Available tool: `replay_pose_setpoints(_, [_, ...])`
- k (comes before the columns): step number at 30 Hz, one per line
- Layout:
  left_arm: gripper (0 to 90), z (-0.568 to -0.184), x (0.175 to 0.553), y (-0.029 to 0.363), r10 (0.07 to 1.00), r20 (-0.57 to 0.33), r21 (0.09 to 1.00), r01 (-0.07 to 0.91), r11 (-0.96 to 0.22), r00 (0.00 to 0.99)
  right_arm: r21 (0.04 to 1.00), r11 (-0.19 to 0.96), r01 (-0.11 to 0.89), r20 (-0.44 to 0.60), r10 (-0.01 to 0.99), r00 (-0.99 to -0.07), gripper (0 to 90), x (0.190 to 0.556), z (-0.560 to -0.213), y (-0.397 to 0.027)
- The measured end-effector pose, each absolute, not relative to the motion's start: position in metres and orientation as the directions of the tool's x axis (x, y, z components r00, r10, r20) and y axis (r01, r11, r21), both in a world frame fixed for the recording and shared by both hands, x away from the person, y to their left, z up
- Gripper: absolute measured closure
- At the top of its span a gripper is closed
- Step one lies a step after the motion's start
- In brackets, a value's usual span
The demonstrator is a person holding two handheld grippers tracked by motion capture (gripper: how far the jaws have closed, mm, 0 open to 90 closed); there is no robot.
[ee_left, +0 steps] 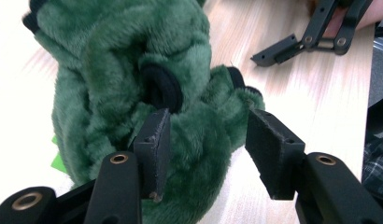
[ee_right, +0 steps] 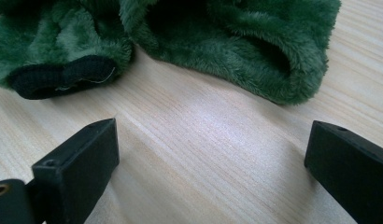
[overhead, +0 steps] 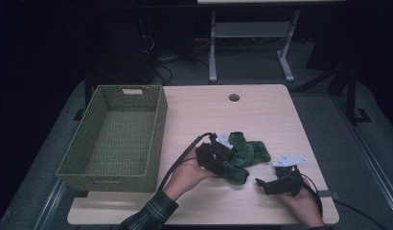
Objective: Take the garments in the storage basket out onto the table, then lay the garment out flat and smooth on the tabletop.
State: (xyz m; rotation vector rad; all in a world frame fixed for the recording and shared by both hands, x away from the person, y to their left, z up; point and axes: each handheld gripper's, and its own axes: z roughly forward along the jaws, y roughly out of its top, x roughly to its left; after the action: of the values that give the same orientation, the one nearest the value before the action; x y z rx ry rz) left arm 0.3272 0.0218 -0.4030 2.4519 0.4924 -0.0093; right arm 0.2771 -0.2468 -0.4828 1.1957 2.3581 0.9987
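A woven green basket [overhead: 113, 139] sits at the table's [overhead: 261, 120] left edge, well apart from the green plush toy [overhead: 242, 153] lying right of it, whose fur bulges between the half-open left gripper [ee_left: 206, 140], while the right gripper [ee_right: 208, 158] gapes wide near the toy, holding nothing

Table [overhead: 261, 115]: basket [overhead: 115, 136], green plush [overhead: 245, 153]
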Motion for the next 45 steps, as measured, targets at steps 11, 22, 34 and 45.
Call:
replay_pose_setpoints(11, [45.4,-0.429,0.327,0.017,0.334,-0.106,0.567,0.333,-0.754,0.937,0.725,0.414,0.551,0.076,0.747,-0.661,2.6,0.265,-0.473,-0.229])
replay_pose_setpoints(22, [61.7,-0.442,0.334,0.021,0.348,-0.096,0.553,0.34,-0.761,0.933,0.742,0.418,0.524,0.118,0.687,-0.717,13.4,0.263,-0.471,-0.21])
replay_pose_setpoints(34, [77.1,-0.438,0.337,0.026,0.359,-0.138,0.574,0.369,-0.731,0.923,0.727,0.427,0.537,0.151,0.663,-0.733,29.2,0.271,-0.475,-0.191])
replay_pose_setpoints(45, [75.5,-0.423,0.335,0.032,0.357,-0.154,0.602,0.374,-0.705,0.921,0.739,0.404,0.54,0.166,0.668,-0.726,63.3,0.271,-0.472,-0.195])
